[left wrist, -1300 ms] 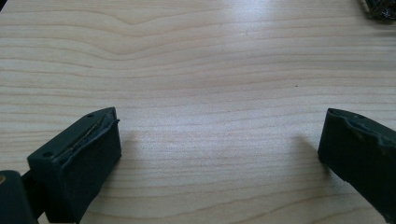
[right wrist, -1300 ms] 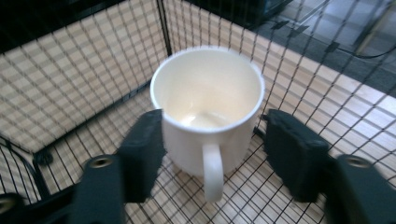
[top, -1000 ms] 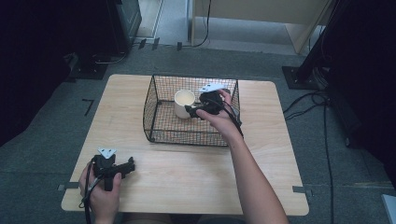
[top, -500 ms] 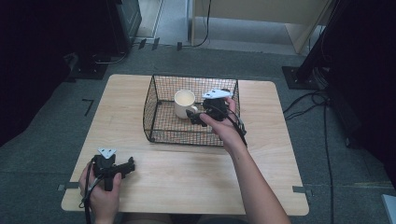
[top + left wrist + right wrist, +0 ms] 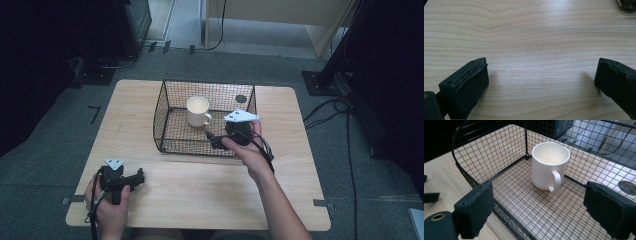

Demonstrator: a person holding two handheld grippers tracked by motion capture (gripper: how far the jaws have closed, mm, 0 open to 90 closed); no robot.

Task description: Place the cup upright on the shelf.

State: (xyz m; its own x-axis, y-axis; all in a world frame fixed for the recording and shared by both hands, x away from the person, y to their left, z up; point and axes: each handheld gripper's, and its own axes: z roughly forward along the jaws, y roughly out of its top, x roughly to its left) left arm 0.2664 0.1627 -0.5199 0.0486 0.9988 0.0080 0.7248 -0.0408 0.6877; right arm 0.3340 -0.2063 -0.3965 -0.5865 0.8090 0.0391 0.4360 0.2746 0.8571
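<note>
A white mug (image 5: pixel 198 111) stands upright inside a black wire basket (image 5: pixel 165 131) at the middle of the wooden table; its handle faces my right gripper. In the right gripper view the mug (image 5: pixel 550 166) sits a short way beyond the open jaws of the right gripper (image 5: pixel 544 212), which has nothing between them. From above, the right gripper (image 5: pixel 212 140) hovers over the basket's near right part, clear of the mug. My left gripper (image 5: pixel 137 176) rests near the table's front left edge. In its own view the left gripper (image 5: pixel 541 82) is open over bare wood.
The basket wall (image 5: pixel 506 157) rises around the mug on all sides. A dark round hole (image 5: pixel 241 99) marks the tabletop behind the basket. Bare wood (image 5: pixel 200 190) lies between the basket and the front edge. Cables and dark stands sit on the floor around the table.
The right gripper has drawn back from the mug toward the near right of the basket. The mug stays in place. The left gripper has not moved.
</note>
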